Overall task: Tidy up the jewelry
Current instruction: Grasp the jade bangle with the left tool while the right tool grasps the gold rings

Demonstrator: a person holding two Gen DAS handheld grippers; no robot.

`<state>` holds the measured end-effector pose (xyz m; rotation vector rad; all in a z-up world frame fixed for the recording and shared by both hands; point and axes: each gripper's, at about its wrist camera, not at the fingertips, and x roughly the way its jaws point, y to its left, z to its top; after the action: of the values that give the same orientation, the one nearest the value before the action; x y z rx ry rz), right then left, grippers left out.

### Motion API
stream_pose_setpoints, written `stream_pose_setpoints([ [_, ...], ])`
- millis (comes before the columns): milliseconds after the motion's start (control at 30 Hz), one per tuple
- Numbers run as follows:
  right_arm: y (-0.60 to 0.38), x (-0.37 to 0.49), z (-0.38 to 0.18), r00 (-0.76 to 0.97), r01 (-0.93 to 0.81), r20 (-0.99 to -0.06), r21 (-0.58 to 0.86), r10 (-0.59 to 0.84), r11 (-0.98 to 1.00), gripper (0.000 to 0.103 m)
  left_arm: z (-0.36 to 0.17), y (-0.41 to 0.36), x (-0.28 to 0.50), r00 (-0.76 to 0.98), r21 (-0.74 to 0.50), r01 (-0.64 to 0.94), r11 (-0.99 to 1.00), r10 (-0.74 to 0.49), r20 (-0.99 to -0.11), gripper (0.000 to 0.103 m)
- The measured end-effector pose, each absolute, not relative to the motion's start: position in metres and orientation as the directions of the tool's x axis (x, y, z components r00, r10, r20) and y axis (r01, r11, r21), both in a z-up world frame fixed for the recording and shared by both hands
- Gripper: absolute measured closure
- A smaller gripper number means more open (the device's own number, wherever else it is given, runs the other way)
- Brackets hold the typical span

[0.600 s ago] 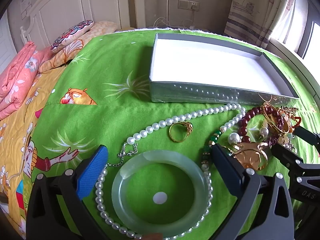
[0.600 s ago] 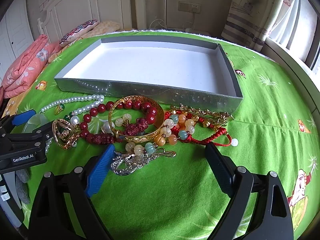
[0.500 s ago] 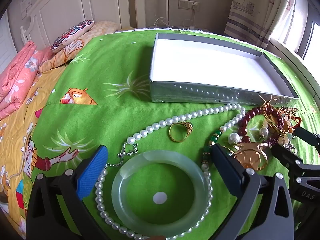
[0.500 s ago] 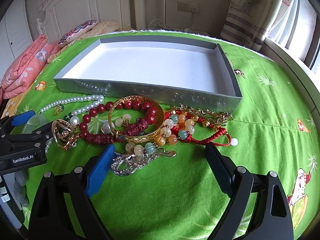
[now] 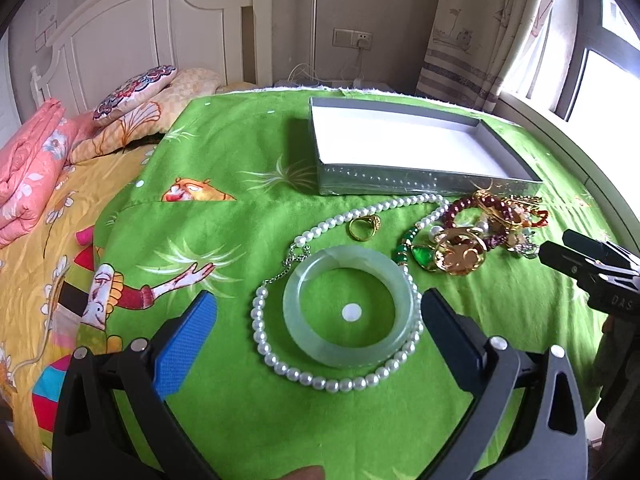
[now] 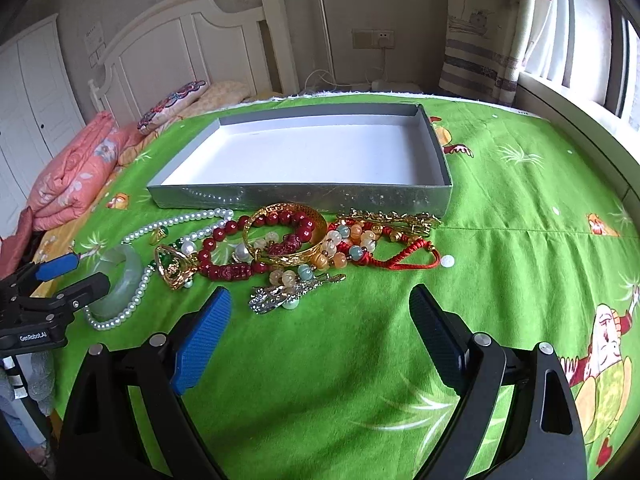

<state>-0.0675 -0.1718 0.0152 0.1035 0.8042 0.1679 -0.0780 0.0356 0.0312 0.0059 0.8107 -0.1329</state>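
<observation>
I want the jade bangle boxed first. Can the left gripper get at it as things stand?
Probably yes. The left gripper has its jaws wide open on either side of the jade bangle, with nothing lying on top. The pearl necklace curls around the bangle, though, and might get caught.

On the bed (image 6: 500, 200), the box (image 6: 304, 192) sits at twelve o'clock; the bangle (image 5: 348, 308) lies inside the pearl necklace (image 5: 320, 380), heaped bracelets (image 6: 288, 240) at its three o'clock.
</observation>
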Motion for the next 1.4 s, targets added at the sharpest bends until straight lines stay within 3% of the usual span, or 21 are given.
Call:
stream_pose_setpoints([
  [367, -0.178, -0.082, 0.02, 0.712, -0.126, -0.663, 0.205, 0.232, 0.971, 0.017, 0.027, 0.012, -0.084, 0.658, -0.015, 0.216, 0.976, -0.157, -0.737, 0.004],
  [467, -0.178, -0.084, 0.02, 0.722, -0.127, -0.653, 0.2, 0.229, 0.971, 0.017, 0.029, 0.007, -0.081, 0.657, -0.023, 0.246, 0.969, -0.184, -0.731, 0.029],
  [500, -0.177, -0.085, 0.02, 0.723, -0.132, -0.652, 0.193, 0.228, 0.972, 0.021, 0.027, 0.006, -0.078, 0.643, -0.041, 0.255, 0.966, -0.201, -0.739, 0.041],
  [533, -0.175, -0.086, 0.021, 0.728, -0.135, -0.648, 0.184, 0.224, 0.974, 0.028, 0.025, 0.006, -0.075, 0.629, -0.056, 0.26, 0.964, -0.213, -0.747, 0.046],
  [633, -0.171, -0.088, 0.021, 0.734, -0.15, -0.644, 0.156, 0.215, 0.976, 0.037, 0.017, 0.008, -0.071, 0.61, -0.072, 0.261, 0.963, -0.222, -0.761, 0.054],
  [800, -0.166, -0.09, 0.02, 0.738, -0.17, -0.638, 0.14, 0.221, 0.975, 0.038, 0.015, 0.009, -0.069, 0.604, -0.088, 0.265, 0.96, -0.237, -0.761, 0.054],
  [933, -0.151, -0.087, 0.025, 0.727, -0.237, -0.636, 0.121, 0.259, 0.964, 0.038, 0.013, 0.01, -0.065, 0.586, -0.128, 0.266, 0.956, -0.265, -0.766, 0.046],
  [1100, -0.109, -0.075, 0.03, 0.714, -0.361, -0.655, -0.042, 0.247, 0.931, 0.038, 0.008, 0.006, -0.062, 0.565, -0.122, 0.274, 0.954, -0.263, -0.782, 0.036],
  [1300, -0.07, -0.053, 0.015, 0.636, -0.507, -0.726, -0.138, 0.261, 0.851, 0.045, 0.008, 0.01, -0.063, 0.552, -0.136, 0.292, 0.947, -0.283, -0.785, 0.038],
  [1400, -0.06, -0.048, 0.009, 0.615, -0.539, -0.739, -0.139, 0.275, 0.83, 0.061, 0.008, 0.013, -0.065, 0.573, -0.118, 0.262, 0.958, -0.253, -0.779, 0.053],
])
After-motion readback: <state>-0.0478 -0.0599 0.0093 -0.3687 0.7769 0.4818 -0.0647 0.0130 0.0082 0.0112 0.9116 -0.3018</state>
